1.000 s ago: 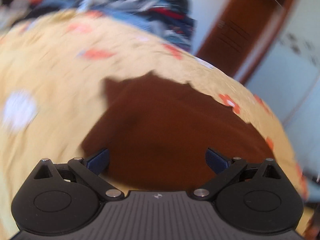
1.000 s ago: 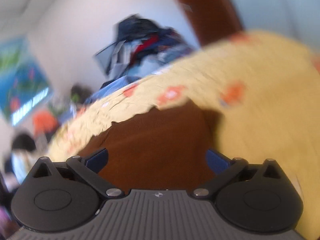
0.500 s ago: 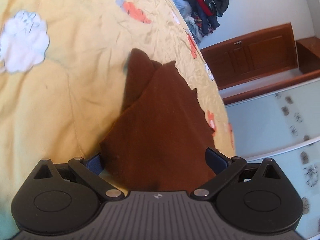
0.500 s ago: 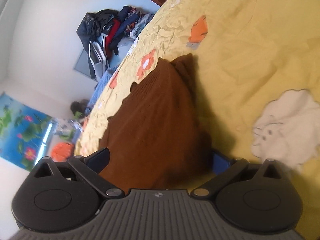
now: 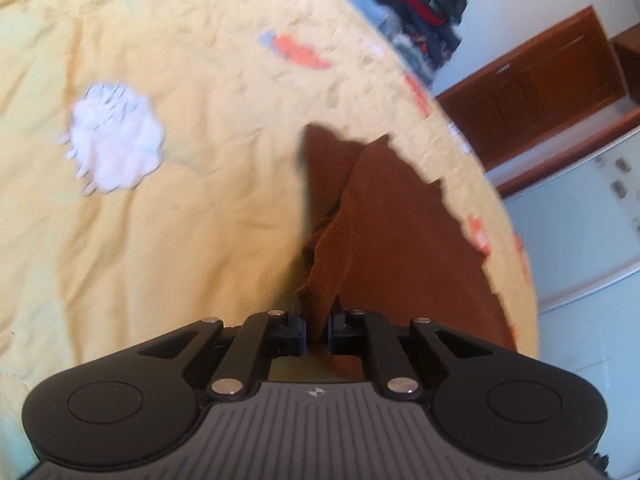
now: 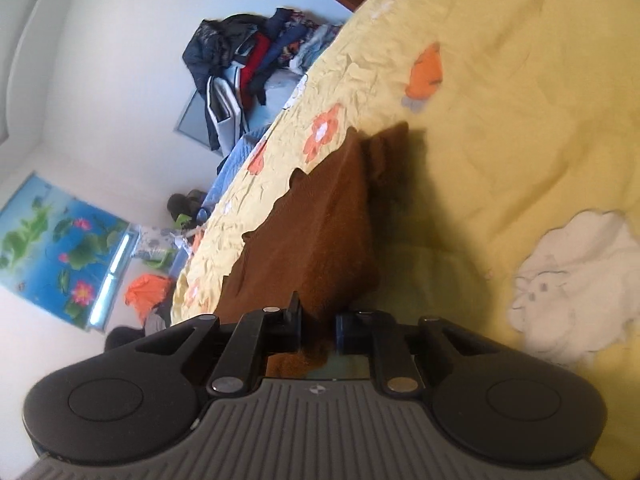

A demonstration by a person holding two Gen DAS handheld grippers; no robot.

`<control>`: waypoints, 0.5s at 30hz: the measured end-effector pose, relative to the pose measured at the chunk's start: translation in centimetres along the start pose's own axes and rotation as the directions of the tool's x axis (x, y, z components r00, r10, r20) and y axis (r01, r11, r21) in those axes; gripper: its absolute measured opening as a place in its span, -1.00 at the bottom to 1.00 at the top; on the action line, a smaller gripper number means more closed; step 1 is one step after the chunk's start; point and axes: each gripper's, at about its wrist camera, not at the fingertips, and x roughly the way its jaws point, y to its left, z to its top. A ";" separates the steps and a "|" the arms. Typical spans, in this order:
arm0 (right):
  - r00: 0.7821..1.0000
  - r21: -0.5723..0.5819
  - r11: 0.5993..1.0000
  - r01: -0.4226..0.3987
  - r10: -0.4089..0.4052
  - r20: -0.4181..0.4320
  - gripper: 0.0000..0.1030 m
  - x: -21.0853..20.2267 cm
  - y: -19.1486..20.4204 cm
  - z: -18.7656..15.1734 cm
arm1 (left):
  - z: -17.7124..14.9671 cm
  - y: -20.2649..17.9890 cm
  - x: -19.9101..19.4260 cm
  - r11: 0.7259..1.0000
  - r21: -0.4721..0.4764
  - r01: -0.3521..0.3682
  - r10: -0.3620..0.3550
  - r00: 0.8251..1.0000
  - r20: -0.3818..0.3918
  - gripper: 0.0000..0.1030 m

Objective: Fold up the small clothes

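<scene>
A small brown garment (image 5: 400,240) lies on a yellow bedspread (image 5: 180,220) with flower and sheep prints. My left gripper (image 5: 316,320) is shut on the garment's near edge, cloth pinched between the fingers. In the right wrist view the same brown garment (image 6: 312,232) stretches away over the bed. My right gripper (image 6: 318,320) is shut on its near corner, brown cloth bunched between the fingers.
A pile of dark clothes (image 6: 248,68) sits at the far end of the bed, also in the left wrist view (image 5: 424,12). A wooden door (image 5: 532,92) and a pale cabinet (image 5: 580,232) stand past the bed's edge. A white sheep print (image 6: 576,288) lies right of the garment.
Both grippers were open around the garment's edge; now both have closed on the brown cloth. The views have tilted and shifted slightly.
</scene>
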 end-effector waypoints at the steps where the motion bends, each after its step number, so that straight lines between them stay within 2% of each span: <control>1: 0.999 -0.002 1.000 0.031 -0.031 -0.022 -0.57 0.5 -0.6 0.1 | 0.0 0.3 0.3 1.000 0.000 0.016 -0.016 1.000 -0.012 -0.77; 3: 0.996 -0.038 0.996 0.083 -0.085 -0.034 -0.31 0.7 -0.9 -0.2 | 0.2 0.2 -0.3 1.000 0.030 0.000 0.001 1.000 -0.016 -0.67; 4: 0.995 -0.065 0.994 0.090 -0.092 -0.025 -0.27 0.5 -0.6 0.0 | 0.5 -0.1 -1.0 0.998 0.055 -0.024 0.024 1.000 -0.006 -0.63; 5: 0.996 -0.089 0.992 0.094 -0.095 0.001 0.00 -0.1 -0.2 0.4 | 0.9 -0.3 -2.1 0.995 0.082 -0.052 0.050 0.998 0.027 -0.52; 6: 0.994 -0.116 0.988 0.103 -0.097 0.052 0.41 -1.0 0.2 1.0 | 1.5 -0.5 -3.2 0.991 0.108 -0.075 0.067 0.994 0.082 -0.34; 7: 0.987 -0.149 0.981 0.124 -0.108 0.116 0.57 -1.7 0.9 1.8 | 2.3 -0.9 -4.1 0.987 0.132 -0.096 0.076 0.987 0.145 -0.18; 8: 0.982 -0.189 0.972 0.139 -0.110 0.155 0.73 -2.1 1.5 2.7 | 3.2 -1.6 -4.9 0.979 0.165 -0.117 0.080 0.974 0.214 0.33; 9: 0.981 -0.229 0.963 0.144 -0.107 0.165 0.74 -1.9 2.1 4.0 | 4.2 -2.5 -5.1 0.968 0.202 -0.146 0.086 0.957 0.277 0.64; 10: 0.980 -0.258 0.954 0.151 -0.112 0.162 0.73 -1.2 2.7 5.3 | 5.3 -3.7 -4.8 0.953 0.242 -0.183 0.096 0.939 0.331 0.64; 11: 0.982 -0.288 0.945 0.156 -0.117 0.149 0.73 0.0 3.4 6.7 | 6.3 -4.9 -4.0 0.936 0.288 -0.205 0.094 0.929 0.357 0.64; 13: 0.988 -0.358 0.922 0.147 -0.123 0.089 0.73 3.4 4.5 9.5 | 8.5 -7.7 -0.9 0.900 0.372 -0.225 0.083 0.929 0.360 0.63; 15: 0.986 -0.383 0.909 0.163 -0.164 0.031 0.71 7.5 5.1 11.9 | 10.3 -9.9 3.2 0.881 0.425 -0.207 0.072 0.948 0.310 0.62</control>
